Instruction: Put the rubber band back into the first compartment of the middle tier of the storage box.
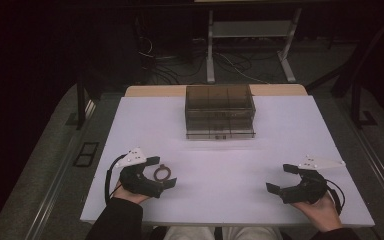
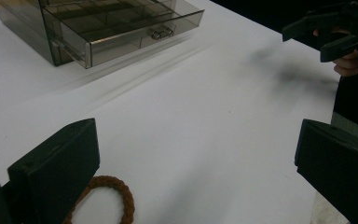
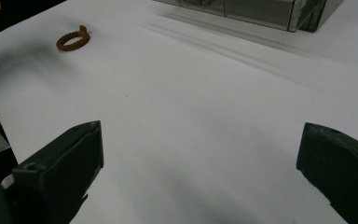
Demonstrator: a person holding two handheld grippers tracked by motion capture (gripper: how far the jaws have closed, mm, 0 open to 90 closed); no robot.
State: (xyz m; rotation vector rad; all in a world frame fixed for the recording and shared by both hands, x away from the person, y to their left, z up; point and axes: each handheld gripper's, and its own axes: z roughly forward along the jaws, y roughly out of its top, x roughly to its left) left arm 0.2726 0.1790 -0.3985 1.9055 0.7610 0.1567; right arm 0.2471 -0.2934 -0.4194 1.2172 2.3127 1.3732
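The small brown braided ring [image 1: 161, 173] lay on the white table [image 1: 220, 190] near its front left corner, between the wide-open jaws of the left gripper [image 1: 164, 171], not yet grabbed, while the smoky see-through plastic drawer box [image 1: 220, 111] waited at the back edge with one drawer pulled out, and the right gripper [image 1: 278, 178] was wide open too.

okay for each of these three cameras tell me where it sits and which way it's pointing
High view: above the person's side, facing forward and down on the white table; forearms, hands, left gripper and right gripper show.
Left gripper view: rides the left gripper, facing across the table toward the smoky drawer box; its own fingers show, with the brown ring beside them.
Right gripper view: rides the right gripper, facing across the table; its own fingers show.
Shared: ring and drawer box appear in all three.
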